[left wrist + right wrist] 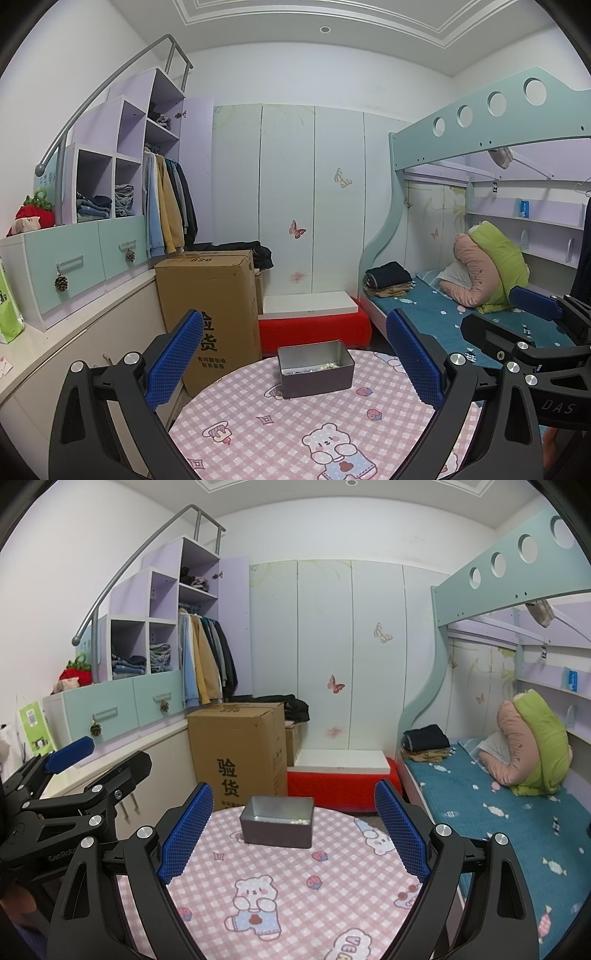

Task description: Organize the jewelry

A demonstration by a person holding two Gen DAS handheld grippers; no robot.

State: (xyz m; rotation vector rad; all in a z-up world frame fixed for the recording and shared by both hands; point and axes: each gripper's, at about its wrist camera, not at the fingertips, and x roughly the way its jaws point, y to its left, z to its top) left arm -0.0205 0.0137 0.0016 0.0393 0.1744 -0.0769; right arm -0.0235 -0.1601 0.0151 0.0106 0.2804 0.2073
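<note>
A grey metal tin (316,371) stands open at the far side of a round table with a pink checked cloth (280,435). Pale beads and a dark chain of jewelry (325,366) lie inside it. The tin also shows in the right wrist view (276,822), with beads (299,821) at its right end. My left gripper (295,362) is open and empty, held above the table short of the tin. My right gripper (293,830) is open and empty, also short of the tin. Each gripper shows at the edge of the other's view.
A tall cardboard box (208,310) stands on the floor left of the table. A red bench with a white board (314,325) is behind the table. A bunk bed (498,812) runs along the right. Drawers and a counter (74,295) line the left wall.
</note>
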